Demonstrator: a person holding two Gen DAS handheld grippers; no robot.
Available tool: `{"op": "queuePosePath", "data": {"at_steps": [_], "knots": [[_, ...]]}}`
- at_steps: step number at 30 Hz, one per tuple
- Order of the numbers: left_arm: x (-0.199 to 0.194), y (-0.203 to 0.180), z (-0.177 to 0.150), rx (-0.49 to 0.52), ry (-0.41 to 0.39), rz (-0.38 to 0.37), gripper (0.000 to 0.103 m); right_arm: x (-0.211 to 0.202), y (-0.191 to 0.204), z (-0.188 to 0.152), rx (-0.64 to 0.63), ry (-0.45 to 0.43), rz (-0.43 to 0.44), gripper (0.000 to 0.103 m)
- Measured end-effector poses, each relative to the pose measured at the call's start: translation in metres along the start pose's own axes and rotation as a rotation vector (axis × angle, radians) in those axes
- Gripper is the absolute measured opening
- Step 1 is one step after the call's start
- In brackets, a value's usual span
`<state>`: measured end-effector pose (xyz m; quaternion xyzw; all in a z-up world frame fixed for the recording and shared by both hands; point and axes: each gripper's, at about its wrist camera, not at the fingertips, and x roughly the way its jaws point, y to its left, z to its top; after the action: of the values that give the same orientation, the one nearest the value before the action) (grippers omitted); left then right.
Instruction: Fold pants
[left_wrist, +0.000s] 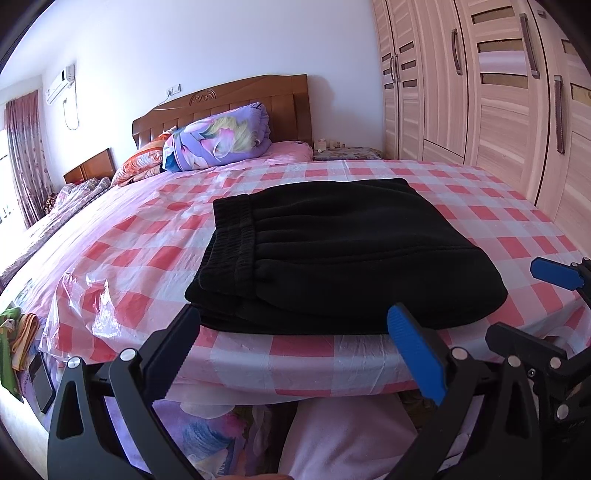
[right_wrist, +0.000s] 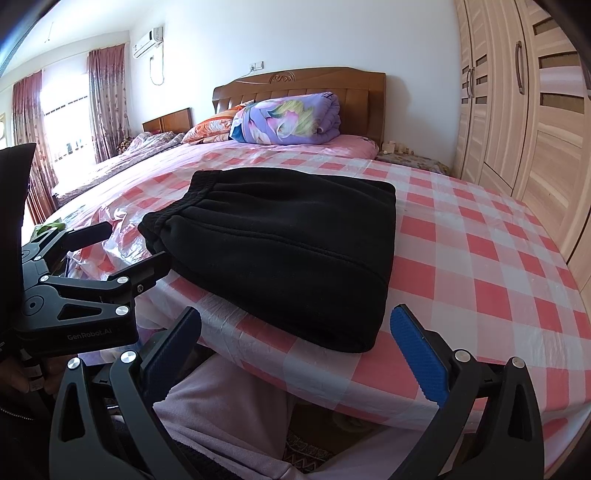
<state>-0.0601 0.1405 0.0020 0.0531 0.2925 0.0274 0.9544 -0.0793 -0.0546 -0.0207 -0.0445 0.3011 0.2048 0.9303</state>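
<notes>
Bedroom bed (left_wrist: 461, 206) under a pink checked plastic sheet (right_wrist: 480, 251).
Folded black pants (left_wrist: 332, 251) lie just ahead of the left hand-held gripper (left_wrist: 299, 354) and right hand-held gripper (right_wrist: 303, 350), both spread wide, holding nothing.

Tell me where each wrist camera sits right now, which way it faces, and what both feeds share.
Left wrist: just off the bed's near edge, facing the headboard; own open left gripper in front, right gripper at the right margin.
Right wrist: same edge, further right, same heading; own open right gripper, left gripper at left.
Shared: folded black pants, checkered cover, wardrobe.
</notes>
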Motion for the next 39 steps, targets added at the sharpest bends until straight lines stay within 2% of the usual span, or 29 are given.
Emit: {"op": "queuePosePath", "data": {"at_steps": [21,28,33,39], "knots": [[0.0002,0.0000,-0.0006,-0.002,0.000,-0.003,0.101,-0.0001,0.0001,-0.0003,0.001,0.000,0.001,0.099],[-0.0020,-0.0007,-0.0011,-0.009,-0.010,-0.028,0.101,-0.0002,0.0002,-0.0003,0.001,0.000,0.001,0.099],[0.0002,-0.0018,-0.0015,-0.015,0.005,-0.082,0.101,-0.0005,0.0008,-0.0008,0.003,0.001,0.001,0.099],[0.0058,0.0018,-0.0023,-0.028,0.033,-0.063,0.101,-0.0007,0.0014,-0.0013,0.004,0.000,0.001,0.099]]}}
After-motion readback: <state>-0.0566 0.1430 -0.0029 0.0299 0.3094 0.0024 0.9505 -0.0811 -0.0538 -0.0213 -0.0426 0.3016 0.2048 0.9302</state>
